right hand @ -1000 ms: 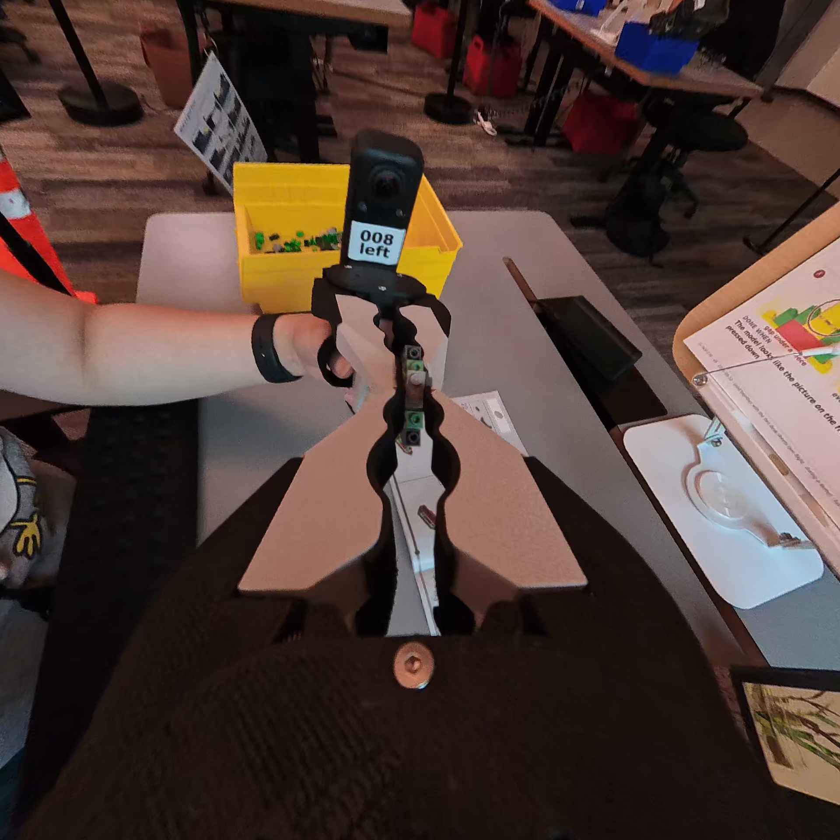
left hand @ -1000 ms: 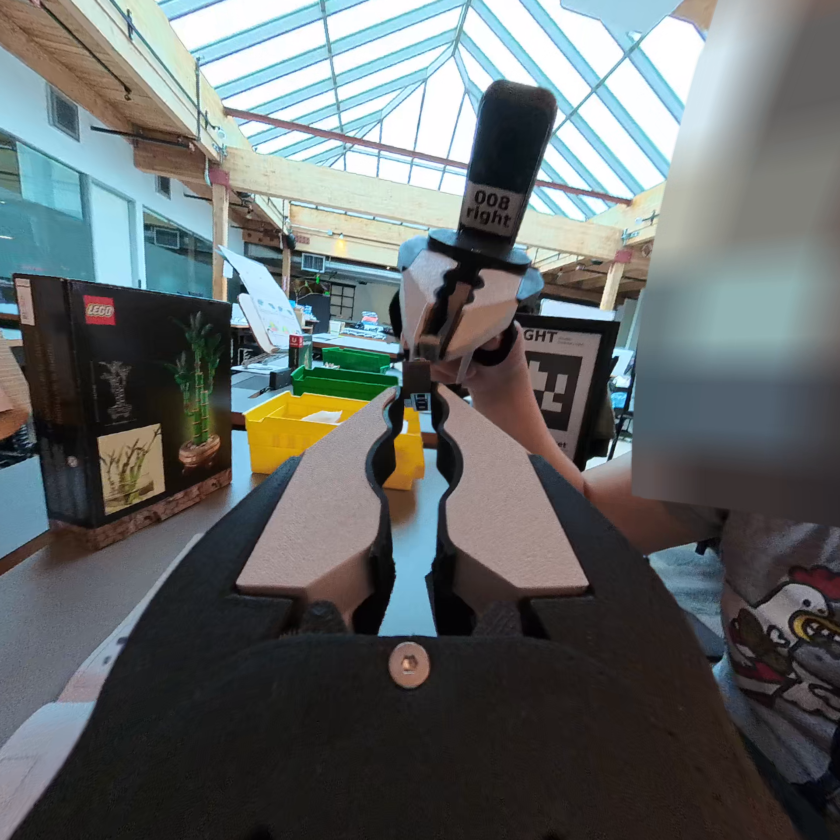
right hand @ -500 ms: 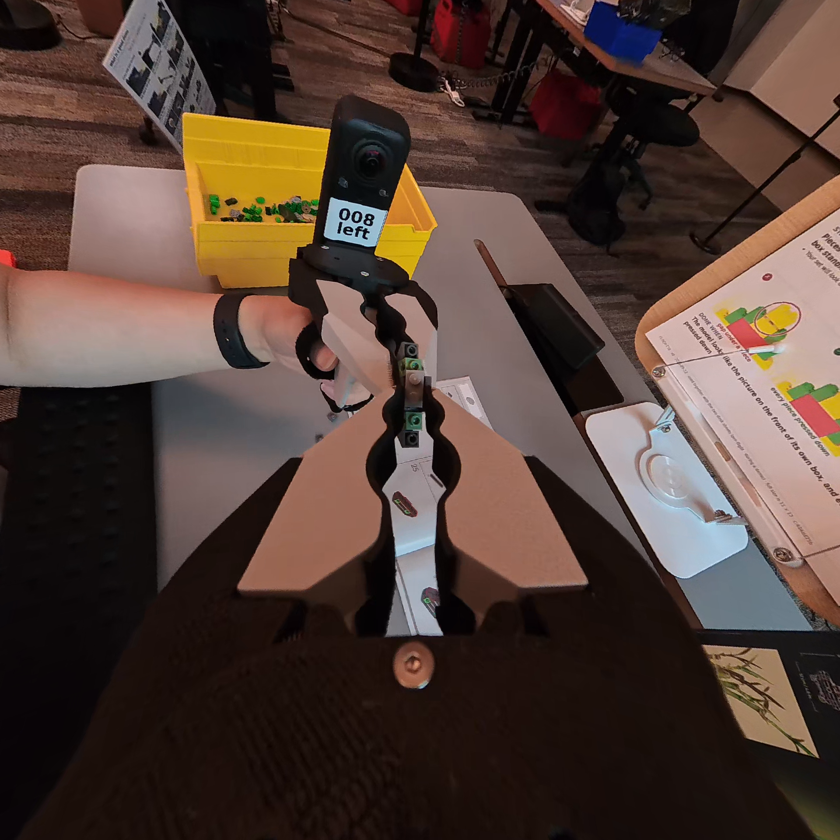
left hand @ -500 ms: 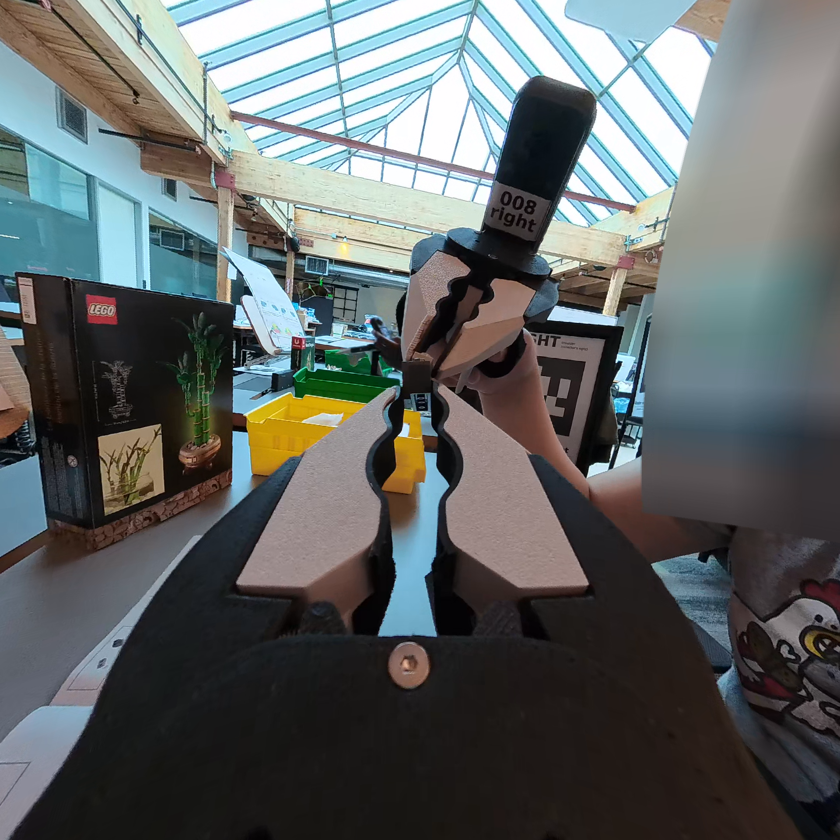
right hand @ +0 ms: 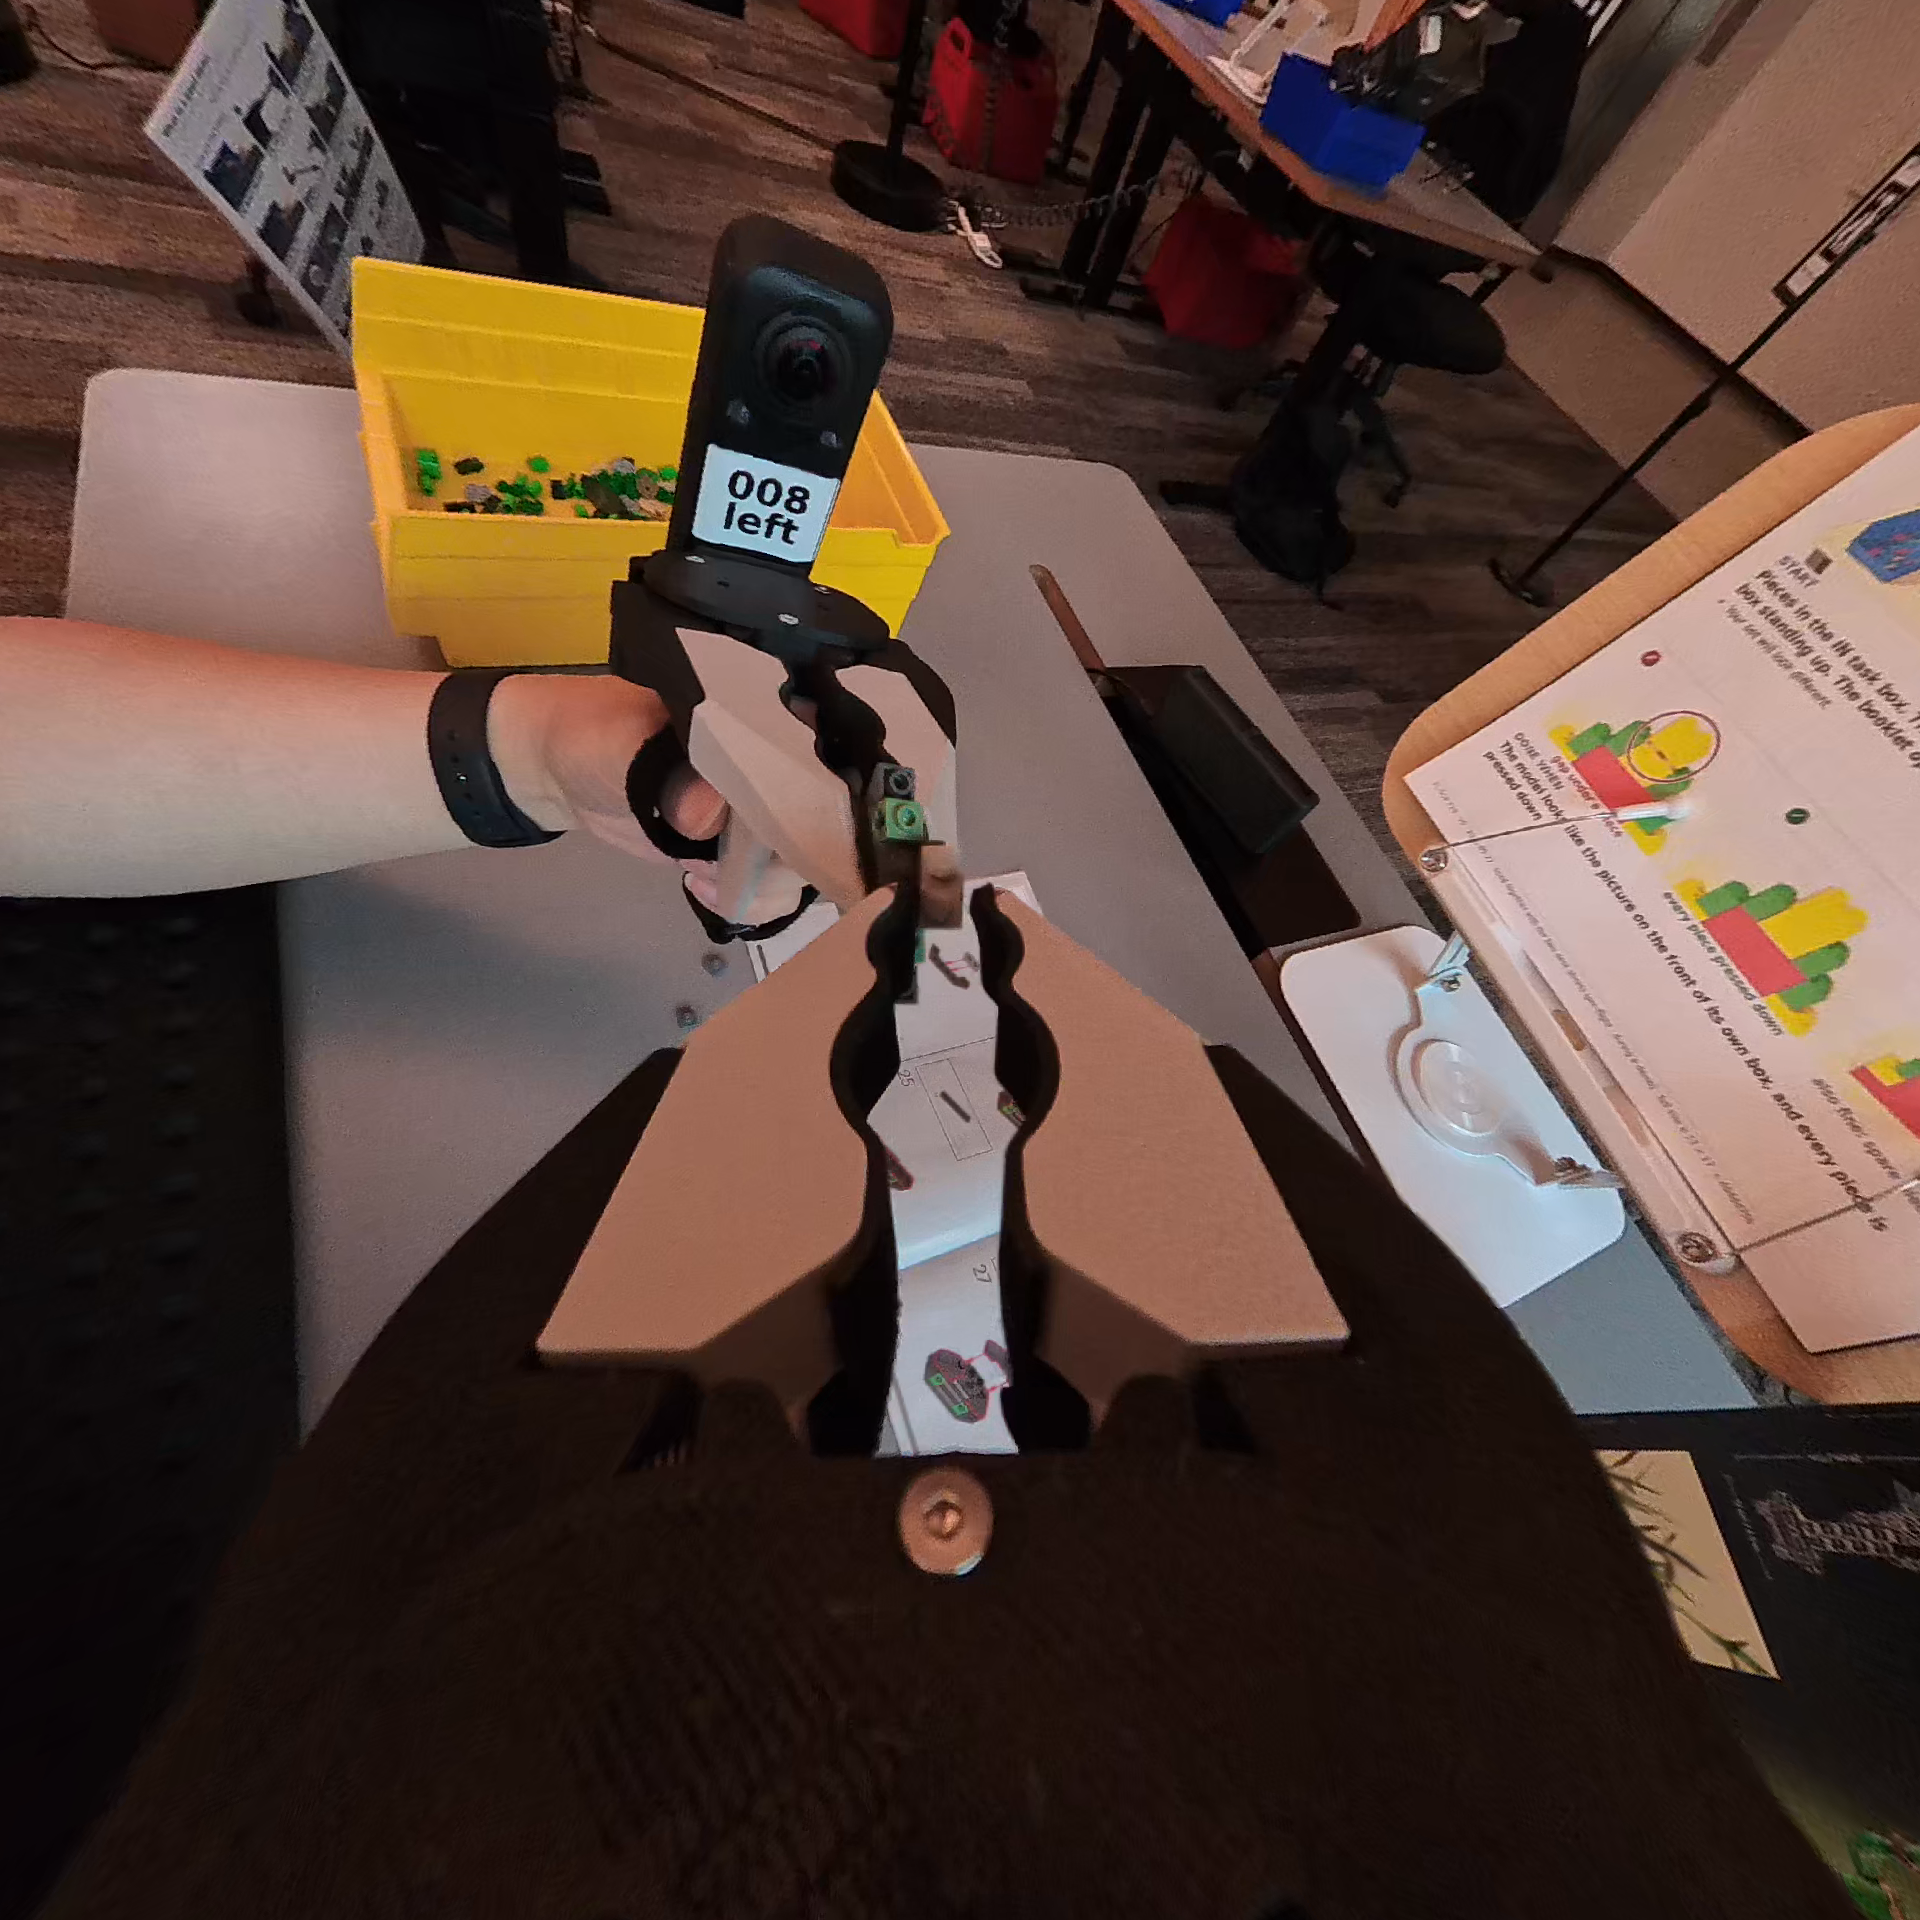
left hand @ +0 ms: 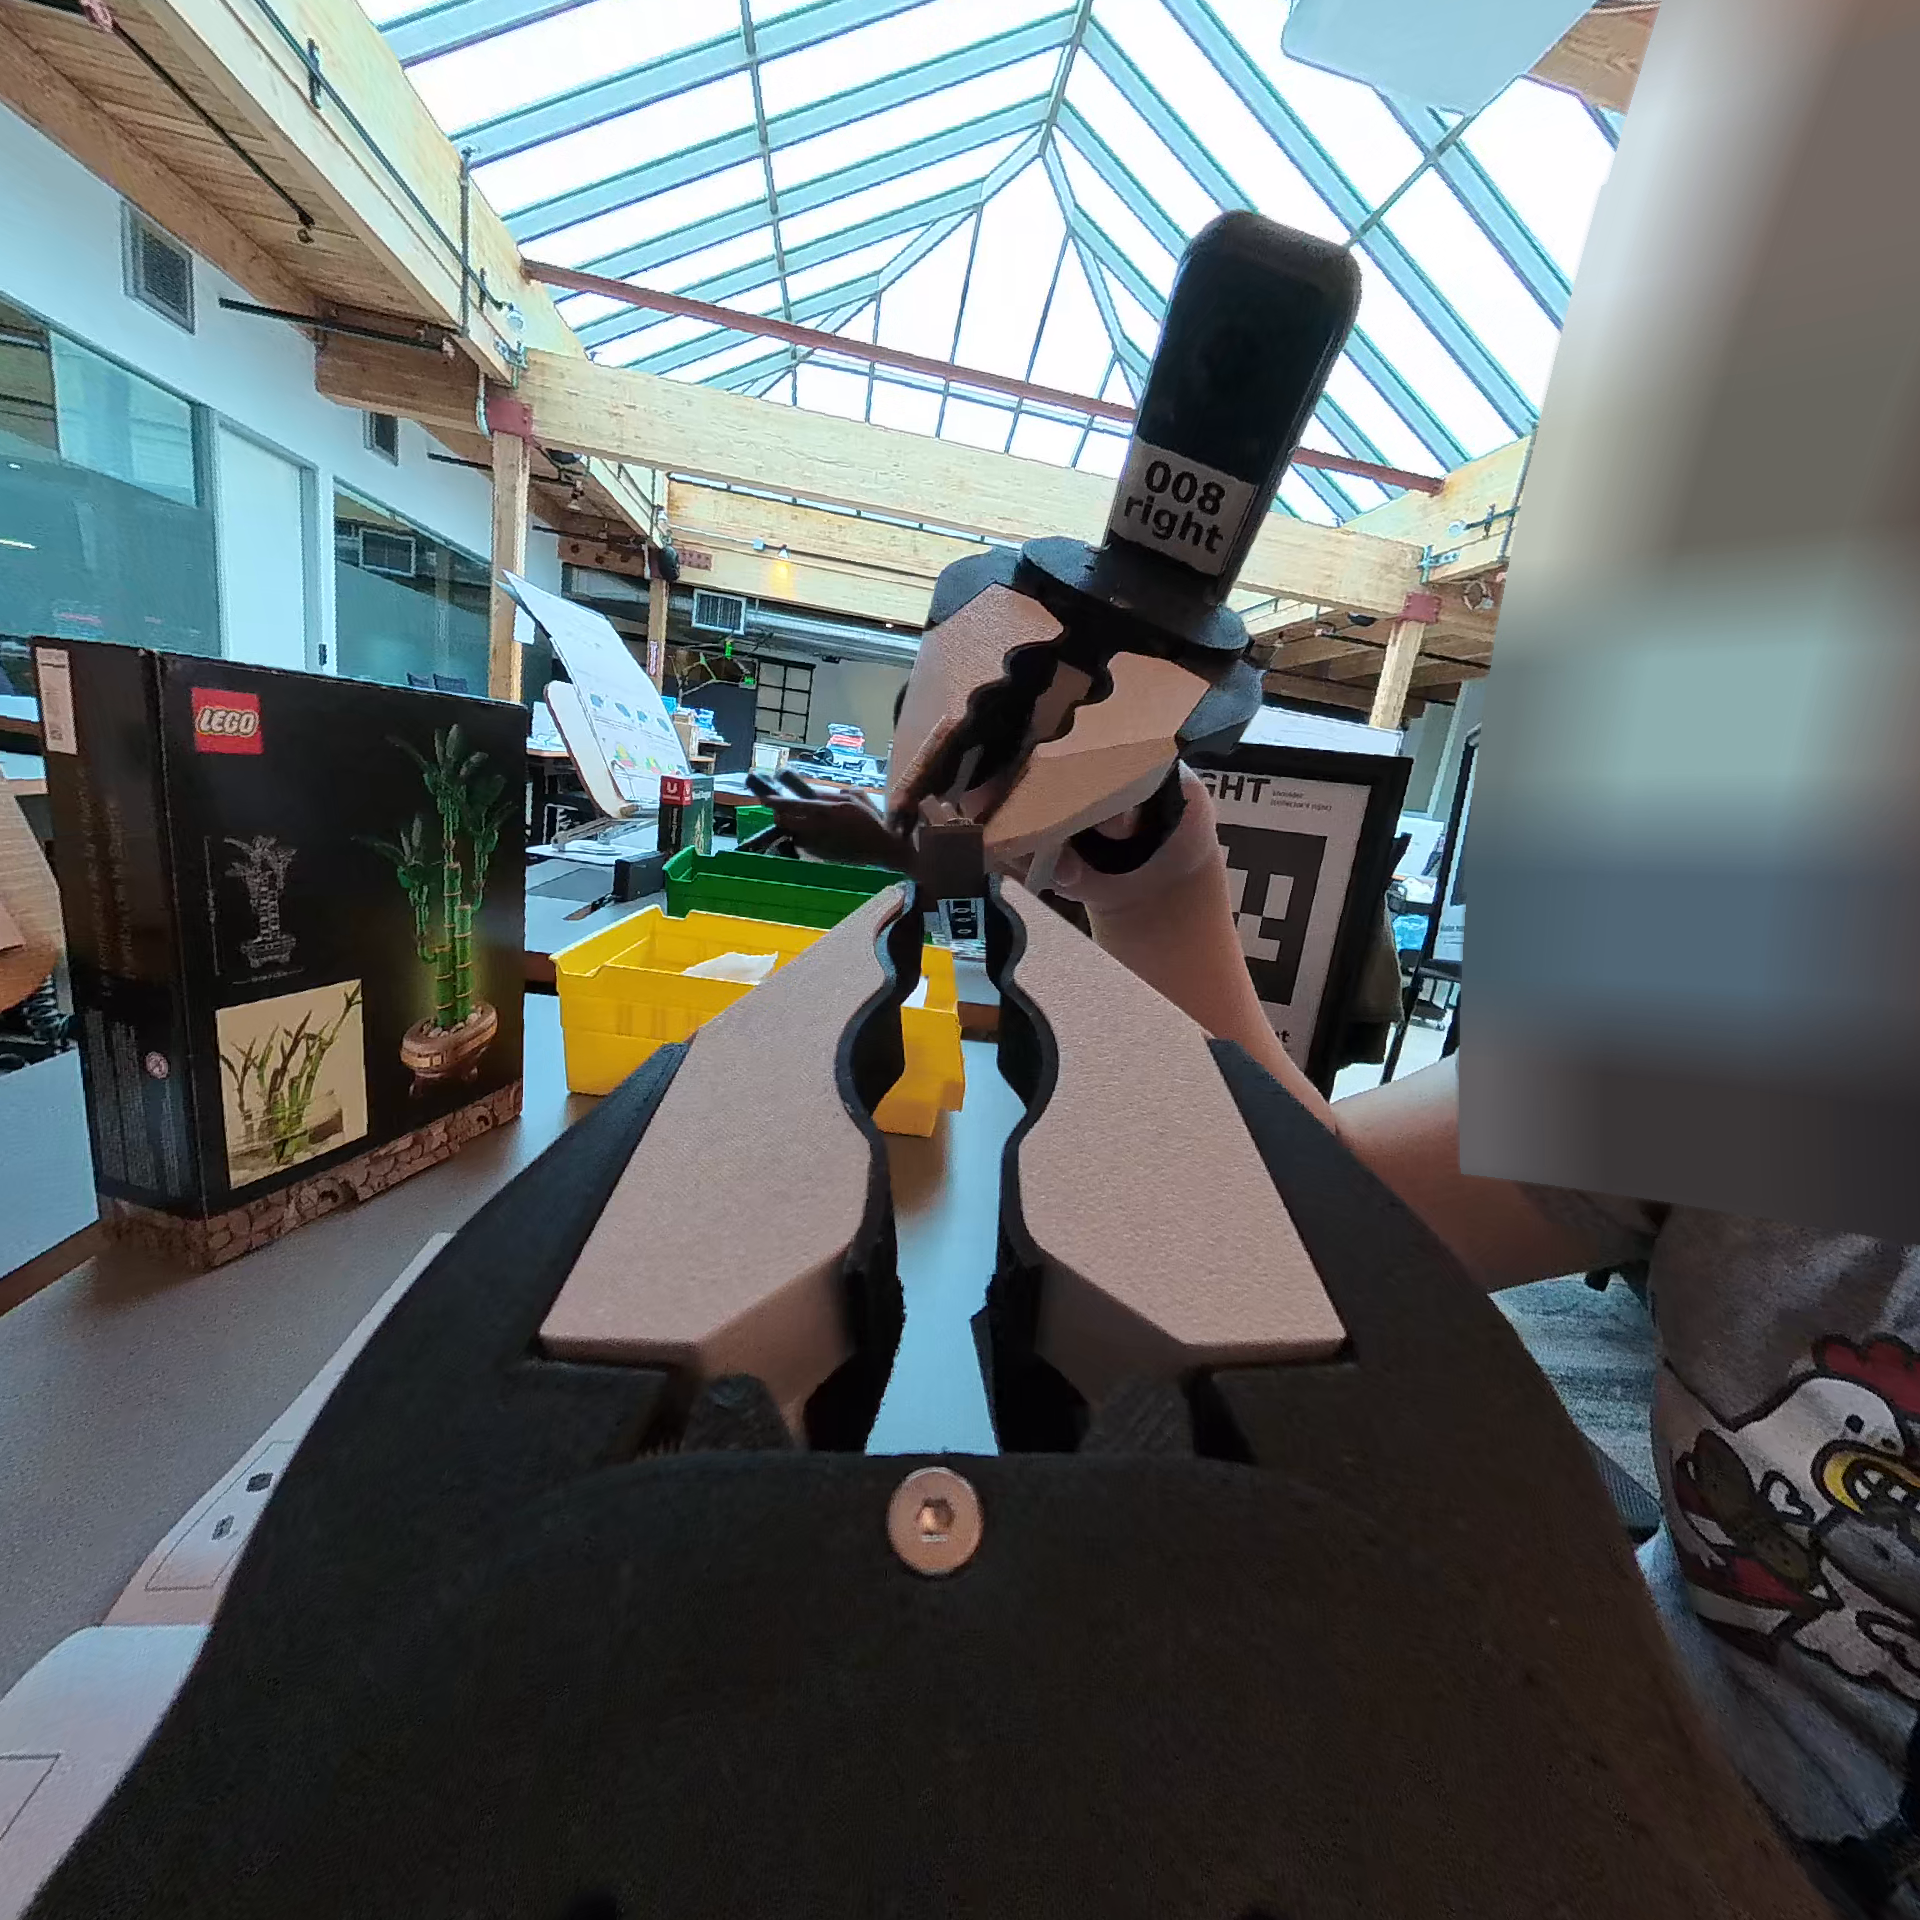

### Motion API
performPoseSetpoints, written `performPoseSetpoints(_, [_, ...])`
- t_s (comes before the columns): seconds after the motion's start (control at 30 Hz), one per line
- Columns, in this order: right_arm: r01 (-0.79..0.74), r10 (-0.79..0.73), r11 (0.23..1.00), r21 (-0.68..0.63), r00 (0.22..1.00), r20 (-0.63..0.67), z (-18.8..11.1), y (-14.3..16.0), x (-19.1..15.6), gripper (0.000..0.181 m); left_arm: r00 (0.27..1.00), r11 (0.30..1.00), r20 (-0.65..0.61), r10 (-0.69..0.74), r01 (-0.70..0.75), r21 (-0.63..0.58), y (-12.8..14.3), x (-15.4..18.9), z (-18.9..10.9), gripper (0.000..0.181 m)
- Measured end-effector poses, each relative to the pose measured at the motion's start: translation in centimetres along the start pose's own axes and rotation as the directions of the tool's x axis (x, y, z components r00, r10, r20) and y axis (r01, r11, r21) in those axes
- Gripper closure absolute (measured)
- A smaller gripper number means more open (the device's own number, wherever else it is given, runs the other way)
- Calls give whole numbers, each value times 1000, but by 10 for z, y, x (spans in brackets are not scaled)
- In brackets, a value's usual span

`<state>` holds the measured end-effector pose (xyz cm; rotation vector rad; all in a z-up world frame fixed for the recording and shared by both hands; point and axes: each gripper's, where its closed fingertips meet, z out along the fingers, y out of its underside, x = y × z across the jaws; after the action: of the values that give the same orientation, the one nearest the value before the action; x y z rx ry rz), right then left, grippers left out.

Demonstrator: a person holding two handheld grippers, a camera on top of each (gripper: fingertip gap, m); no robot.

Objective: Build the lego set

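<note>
My left gripper [left hand: 948, 883] pinches a small brown studded brick stack [left hand: 951, 857]; my right gripper [right hand: 940, 899] clamps its tan block [right hand: 943, 894].

Green bin [left hand: 774, 886] behind; white stand [right hand: 1455, 1112] beside table.

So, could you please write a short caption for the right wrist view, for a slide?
Two handheld grippers, left and right, meet at a small lego stack above the booklet, yellow bin behind.
</note>
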<state>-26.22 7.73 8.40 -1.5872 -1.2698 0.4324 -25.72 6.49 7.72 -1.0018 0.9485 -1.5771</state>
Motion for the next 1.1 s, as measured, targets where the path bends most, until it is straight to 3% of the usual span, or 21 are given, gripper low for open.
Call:
performPoseSetpoints(0.3, [15,-15,1000,12,1000,13,-1,-2,-3,176,1000,1000,-5,20,-20,-7,0,2,1,172])
performPoseSetpoints(0.63, [98,-96,995,32,994,-58,-2,-11,-2,176,999,999,34,41,-41,-5,-3,-3,-2,173])
performPoseSetpoints(1.1, [101,-105,994,-50,992,-73,6,-1,-4,174,993,994,70,99,-96,-42,1,-6,-2,172])
